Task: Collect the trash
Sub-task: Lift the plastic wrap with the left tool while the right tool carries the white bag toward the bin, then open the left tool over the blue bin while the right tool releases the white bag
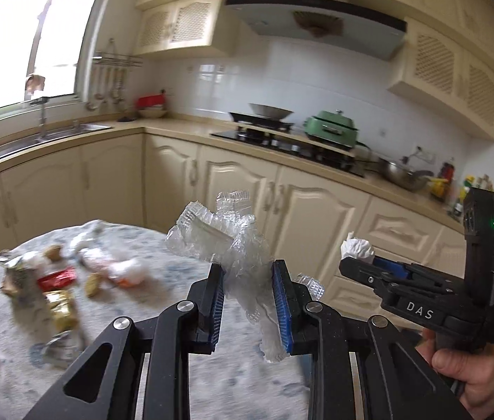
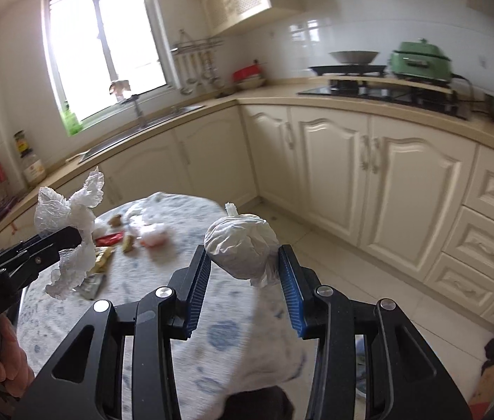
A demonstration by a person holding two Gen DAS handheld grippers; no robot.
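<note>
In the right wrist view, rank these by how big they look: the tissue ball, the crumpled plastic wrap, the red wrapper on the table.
1. Tissue ball and crumpled plastic wrap: alike in size, both held near the camera, so no ranking.
2. Red wrapper: smallest, though it lies farther away on the table.

Two fisheye views from a kitchen: the left wrist camera looks forward and downward along the left gripper (image 1: 248,280), close behind its fingers, facing the stove (image 1: 289,143) and corner cabinets, with the right gripper (image 1: 362,262) in its right edge. The right wrist camera sits just behind the right gripper (image 2: 243,266), angled down toward the window (image 2: 103,42) and sink (image 2: 135,136), the left gripper (image 2: 68,241) at its left. Both share the round table (image 1: 184,385), the counter (image 2: 282,96) and the green cooker (image 2: 422,61).
</note>
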